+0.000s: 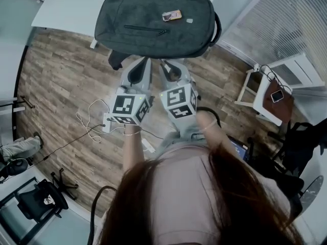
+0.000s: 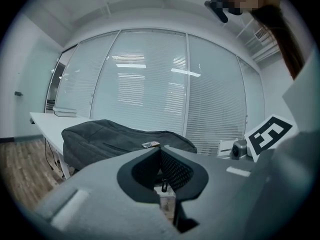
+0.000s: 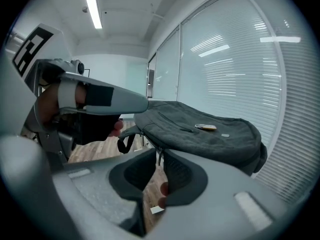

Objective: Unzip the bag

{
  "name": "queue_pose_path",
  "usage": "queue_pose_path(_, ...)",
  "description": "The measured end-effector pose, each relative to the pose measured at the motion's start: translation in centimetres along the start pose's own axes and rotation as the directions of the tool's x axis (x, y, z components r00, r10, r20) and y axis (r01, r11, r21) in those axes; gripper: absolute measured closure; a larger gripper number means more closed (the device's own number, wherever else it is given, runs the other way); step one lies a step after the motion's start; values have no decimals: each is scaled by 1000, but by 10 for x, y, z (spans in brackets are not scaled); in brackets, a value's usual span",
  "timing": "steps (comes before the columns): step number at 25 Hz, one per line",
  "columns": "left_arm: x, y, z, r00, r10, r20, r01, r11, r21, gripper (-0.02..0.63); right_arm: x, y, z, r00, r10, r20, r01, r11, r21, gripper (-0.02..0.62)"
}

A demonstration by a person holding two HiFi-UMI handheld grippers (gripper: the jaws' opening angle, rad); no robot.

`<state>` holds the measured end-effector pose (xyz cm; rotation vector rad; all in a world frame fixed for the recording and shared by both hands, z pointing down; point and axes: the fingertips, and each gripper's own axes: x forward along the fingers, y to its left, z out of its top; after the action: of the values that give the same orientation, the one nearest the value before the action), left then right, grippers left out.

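Note:
A dark grey backpack (image 1: 153, 19) lies flat on a white table (image 1: 66, 9), with its front pocket zipper (image 1: 145, 29) closed and a small tan tag (image 1: 171, 16) on top. My left gripper (image 1: 144, 60) and right gripper (image 1: 164, 63) are side by side just short of the bag's near edge, apart from it. The left gripper view shows its jaws (image 2: 160, 149) shut and empty, with the backpack (image 2: 110, 136) beyond them. In the right gripper view the jaws (image 3: 159, 153) are shut with nothing held, and the backpack (image 3: 200, 134) lies ahead.
A bag strap (image 1: 116, 59) hangs off the table edge near the left gripper. Cables (image 1: 94, 121) trail over the wooden floor. A white side stand (image 1: 271, 96) with a phone stands at the right, and an office chair (image 1: 43, 198) at the lower left. Blinds cover the glass wall (image 2: 150, 84).

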<state>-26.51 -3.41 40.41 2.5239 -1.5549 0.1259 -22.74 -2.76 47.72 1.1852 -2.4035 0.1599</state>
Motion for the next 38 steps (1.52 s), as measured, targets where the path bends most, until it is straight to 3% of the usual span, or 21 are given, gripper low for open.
queue_pose_path(15, 46, 21, -19, 997, -48, -64, 47, 999, -18, 597, 26, 3, -14, 999, 8, -33, -7, 999, 39, 541)
queue_pose_path(21, 57, 31, -36, 990, -60, -129, 54, 997, -48, 598, 33, 7, -15, 999, -12, -33, 14, 998, 67, 541)
queue_pose_path(31, 60, 33, -47, 986, -47, -158, 39, 998, -54, 598, 36, 2, -16, 996, -85, -7, 85, 978, 192, 581)
queue_pose_path(38, 62, 34, -51, 983, -11, -181, 3, 999, -47, 598, 29, -1, -20, 994, -104, -14, 105, 986, 132, 584)
